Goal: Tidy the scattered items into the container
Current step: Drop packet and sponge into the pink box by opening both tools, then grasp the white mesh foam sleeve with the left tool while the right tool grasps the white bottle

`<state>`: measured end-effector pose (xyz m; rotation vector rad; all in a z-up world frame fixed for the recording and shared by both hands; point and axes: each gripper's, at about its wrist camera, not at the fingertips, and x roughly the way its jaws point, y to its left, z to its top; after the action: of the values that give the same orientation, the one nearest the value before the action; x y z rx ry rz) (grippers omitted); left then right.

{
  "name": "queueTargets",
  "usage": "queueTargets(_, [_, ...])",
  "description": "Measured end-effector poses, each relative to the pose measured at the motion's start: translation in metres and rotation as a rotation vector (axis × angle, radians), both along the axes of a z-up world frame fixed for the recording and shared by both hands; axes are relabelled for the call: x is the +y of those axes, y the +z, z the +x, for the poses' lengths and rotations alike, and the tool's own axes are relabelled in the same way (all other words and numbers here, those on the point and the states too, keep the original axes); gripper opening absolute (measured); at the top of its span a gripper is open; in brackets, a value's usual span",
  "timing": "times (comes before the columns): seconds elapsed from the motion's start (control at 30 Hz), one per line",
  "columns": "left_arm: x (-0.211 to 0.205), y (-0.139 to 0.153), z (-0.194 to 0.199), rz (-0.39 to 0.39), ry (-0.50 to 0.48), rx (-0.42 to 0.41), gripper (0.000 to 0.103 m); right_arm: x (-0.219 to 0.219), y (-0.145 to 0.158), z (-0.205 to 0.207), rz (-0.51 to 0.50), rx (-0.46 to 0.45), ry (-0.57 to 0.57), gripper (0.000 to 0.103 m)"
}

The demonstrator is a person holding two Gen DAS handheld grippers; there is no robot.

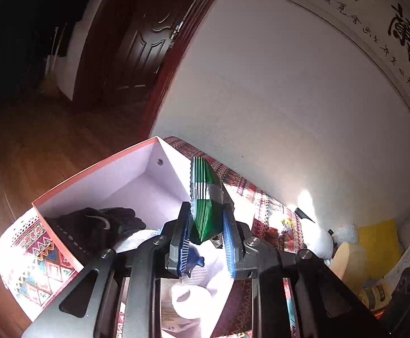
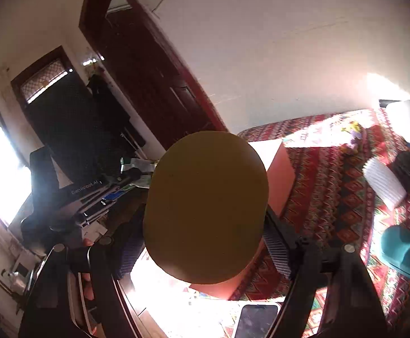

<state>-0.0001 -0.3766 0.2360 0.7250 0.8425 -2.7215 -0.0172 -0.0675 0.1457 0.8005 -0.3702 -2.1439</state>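
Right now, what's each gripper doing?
Left gripper: closed on the green packet.
Right gripper: closed on the yellow round object.

Two hand-held tools, dark grey frames with blue ribbed pads

The left tool (image 1: 206, 236) has matte dark grey fingers faced with bright blue ribbed pads (image 1: 229, 246); behind the pads, angled grey link arms (image 1: 92, 290) with slotted cut-outs spread outward, each pinned by a round silver screw head (image 1: 107, 252). The right tool (image 2: 205, 250) is built alike: black link arms (image 2: 343, 290) behind its own ribbed pads (image 2: 275, 249), which look dull blue-grey in shadow, and round metal pivot screws (image 2: 348, 248) on the arms beside them. Fingertips (image 2: 88, 277) of a person show at the right tool's lower left frame edge.
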Motion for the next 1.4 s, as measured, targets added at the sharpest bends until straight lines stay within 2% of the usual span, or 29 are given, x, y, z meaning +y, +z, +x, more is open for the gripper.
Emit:
queueTargets(0.03, [-0.011,-0.001,-0.001,0.012,0.017,0.004,0.024,-0.02,0.005,-0.007,0.01,0.009,0.019,0.077])
queueTargets(0.07, [-0.02,-0.001,-0.002,0.025,0.034,0.007,0.031,-0.038,0.009,-0.013,0.033,0.026,0.017,0.084])
queueTargets(0.13, [-0.035,-0.001,0.001,0.057,0.059,0.035,0.074,-0.062,0.016,-0.019,0.1,0.089,-0.037,0.095])
queueTargets(0.2, [-0.042,0.003,0.007,0.067,0.073,0.082,0.085,-0.071,0.024,-0.015,0.137,0.16,-0.062,0.097])
queueTargets(0.3, [-0.041,0.009,0.009,0.019,0.059,0.084,0.085,-0.063,0.028,-0.008,0.13,0.197,-0.058,0.097])
queueTargets(0.43, [-0.02,0.013,0.007,-0.03,0.01,0.075,0.085,-0.03,0.029,0.0,0.099,0.171,-0.097,0.098])
queueTargets(0.6, [0.044,0.015,-0.005,-0.096,-0.103,0.058,0.086,0.046,0.035,0.015,0.082,0.162,-0.206,0.1])
queueTargets(0.73, [0.122,0.002,-0.03,-0.153,-0.26,0.0,0.086,0.135,0.028,0.028,0.047,0.137,-0.371,0.101])
queueTargets(0.83, [0.191,-0.025,-0.054,-0.172,-0.386,-0.07,0.086,0.207,0.001,0.031,0.028,0.072,-0.527,0.102])
queueTargets(0.9, [0.236,-0.05,-0.072,-0.164,-0.468,-0.136,0.086,0.247,-0.029,0.025,0.02,-0.008,-0.617,0.102])
queueTargets(1.0, [0.29,-0.084,-0.112,-0.112,-0.564,-0.259,0.086,0.288,-0.089,0.001,-0.005,-0.211,-0.662,0.096])
queueTargets(1.07, [0.317,-0.103,-0.138,-0.069,-0.574,-0.344,0.086,0.303,-0.132,-0.025,-0.065,-0.402,-0.607,0.089])
queueTargets(1.1, [0.327,-0.111,-0.15,-0.057,-0.567,-0.377,0.086,0.307,-0.148,-0.036,-0.084,-0.464,-0.573,0.088])
queueTargets(1.13, [0.334,-0.119,-0.162,-0.059,-0.556,-0.402,0.086,0.311,-0.161,-0.044,-0.06,-0.49,-0.563,0.088])
queueTargets(1.23, [0.349,-0.138,-0.197,-0.125,-0.493,-0.447,0.086,0.301,-0.168,-0.057,0.146,-0.433,-0.596,0.089])
queueTargets(1.27, [0.348,-0.144,-0.209,-0.128,-0.471,-0.466,0.086,0.297,-0.169,-0.06,0.188,-0.408,-0.594,0.092])
queueTargets(1.4, [0.345,-0.18,-0.252,-0.072,-0.416,-0.555,0.086,0.282,-0.177,-0.084,0.272,-0.369,-0.594,0.097])
